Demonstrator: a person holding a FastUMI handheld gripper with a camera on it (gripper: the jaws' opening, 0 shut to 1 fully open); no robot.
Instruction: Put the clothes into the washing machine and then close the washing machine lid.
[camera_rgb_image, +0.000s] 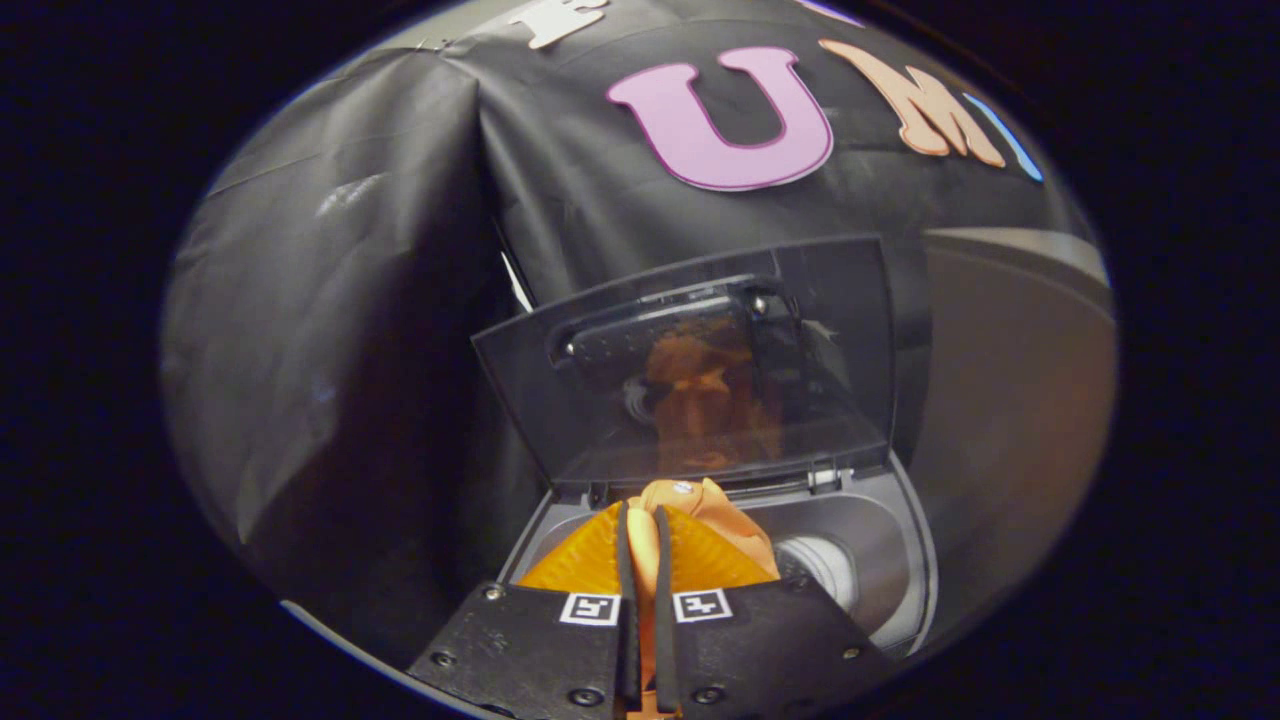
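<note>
both fingers (622, 540) pinching orange cloth (735, 535), cloth partly hidden, washer lid (700, 360) raised

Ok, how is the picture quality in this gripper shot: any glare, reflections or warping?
Gripper view: dim booth light, strong fisheye bending; the raised transparent lid carries an orange reflection of the cloth, which the gripper pinches over the washing machine; the nearest finger parts look soft.
</note>
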